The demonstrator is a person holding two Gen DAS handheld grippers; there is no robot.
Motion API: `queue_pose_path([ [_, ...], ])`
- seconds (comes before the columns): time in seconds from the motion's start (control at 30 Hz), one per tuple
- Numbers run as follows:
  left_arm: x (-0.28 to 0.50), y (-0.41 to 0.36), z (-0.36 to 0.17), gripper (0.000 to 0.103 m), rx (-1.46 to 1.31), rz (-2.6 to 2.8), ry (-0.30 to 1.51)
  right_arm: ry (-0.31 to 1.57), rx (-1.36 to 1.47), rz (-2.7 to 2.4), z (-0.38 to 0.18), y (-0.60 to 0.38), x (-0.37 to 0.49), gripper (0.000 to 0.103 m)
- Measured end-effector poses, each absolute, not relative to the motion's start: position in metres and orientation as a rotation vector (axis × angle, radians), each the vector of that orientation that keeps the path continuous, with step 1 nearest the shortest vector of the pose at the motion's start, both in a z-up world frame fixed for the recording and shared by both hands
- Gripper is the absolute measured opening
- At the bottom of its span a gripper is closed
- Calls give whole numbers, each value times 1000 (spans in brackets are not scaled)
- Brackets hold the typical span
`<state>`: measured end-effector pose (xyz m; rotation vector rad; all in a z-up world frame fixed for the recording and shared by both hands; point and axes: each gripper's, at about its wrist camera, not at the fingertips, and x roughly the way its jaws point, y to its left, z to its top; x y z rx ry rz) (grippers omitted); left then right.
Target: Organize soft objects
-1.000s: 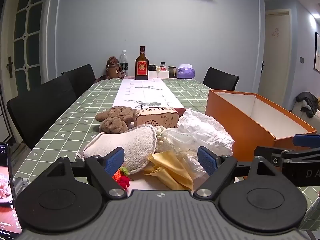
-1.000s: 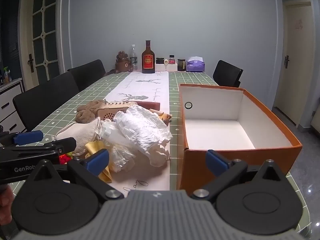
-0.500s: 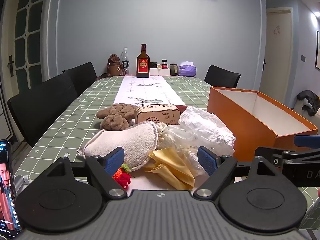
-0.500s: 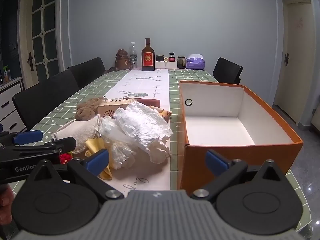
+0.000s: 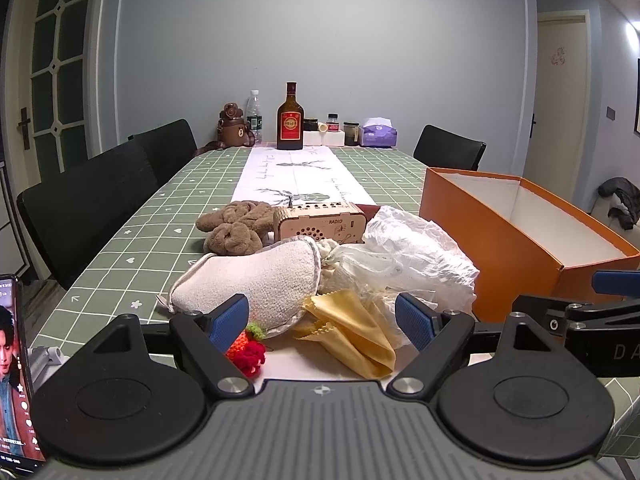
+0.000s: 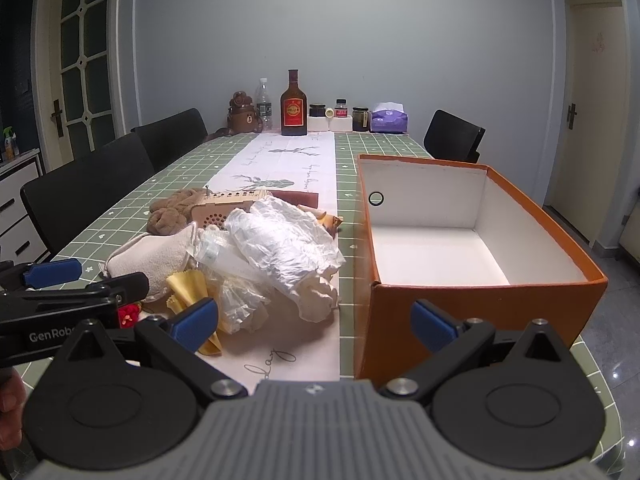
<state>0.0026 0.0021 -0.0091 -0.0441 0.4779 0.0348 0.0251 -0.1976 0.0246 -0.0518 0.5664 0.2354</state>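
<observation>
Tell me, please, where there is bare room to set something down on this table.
Free: inside the orange cardboard box, and the green checked tablecloth left of the brown fuzzy cloth. Crowded: around the crumpled white plastic bag.

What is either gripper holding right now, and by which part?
Nothing. The left gripper and right gripper both have their jaws spread open and empty, short of the pile of soft things.

orange box point(image 6: 472, 300) open-topped, soft pile point(image 6: 276, 248) crowding its left

Brown bottle point(image 5: 291, 117), tissue box point(image 5: 379, 132), wooden radio point(image 5: 320, 225), black chairs point(image 5: 86, 204), phone point(image 5: 14, 364) at left edge
</observation>
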Motion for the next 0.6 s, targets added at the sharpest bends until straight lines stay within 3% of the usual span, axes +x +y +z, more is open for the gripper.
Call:
queue_pose_path([
  [0.6, 3, 1, -10, 97, -37, 34, 483, 578, -68, 232, 21, -194, 27, 100],
])
